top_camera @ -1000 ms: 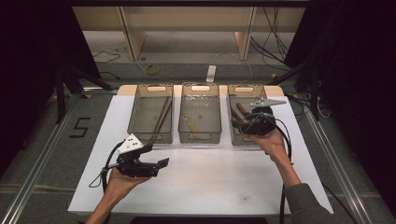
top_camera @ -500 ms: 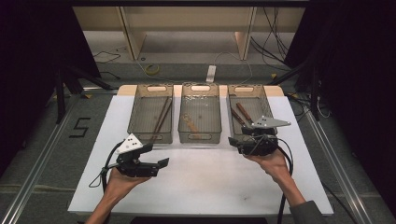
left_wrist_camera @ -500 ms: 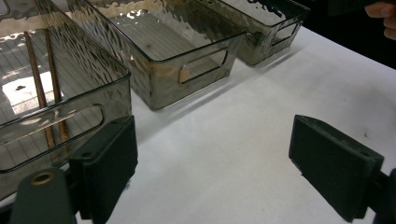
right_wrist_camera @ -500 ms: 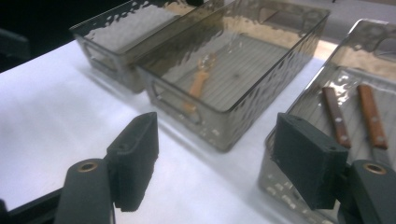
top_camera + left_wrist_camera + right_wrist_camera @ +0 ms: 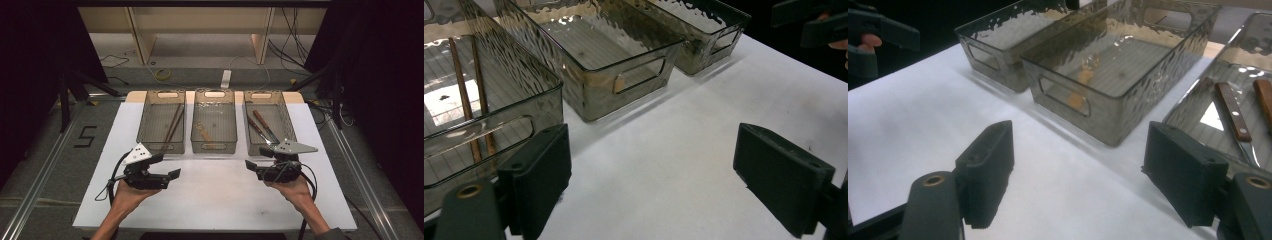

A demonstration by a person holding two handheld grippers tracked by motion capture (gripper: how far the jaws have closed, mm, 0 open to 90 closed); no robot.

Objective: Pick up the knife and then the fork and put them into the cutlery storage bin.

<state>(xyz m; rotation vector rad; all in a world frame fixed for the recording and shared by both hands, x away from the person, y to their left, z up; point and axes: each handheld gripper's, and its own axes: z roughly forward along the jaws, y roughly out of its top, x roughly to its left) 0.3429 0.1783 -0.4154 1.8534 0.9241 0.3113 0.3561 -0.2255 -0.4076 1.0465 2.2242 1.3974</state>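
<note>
1. right gripper [image 5: 254, 167]: jaws wide, empty, just been opening; over the surface [image 5: 220, 200] near its right edge.
2. left gripper [image 5: 170, 167]: jaws wide, empty, toward the left edge.
3. since earlier, the right gripper left the right bin [image 5: 287, 117], where knives [image 5: 264, 126] lie.

Bright overhead light on white table [image 5: 215, 200], dark surroundings, glare on bins [image 5: 624, 55].
</note>
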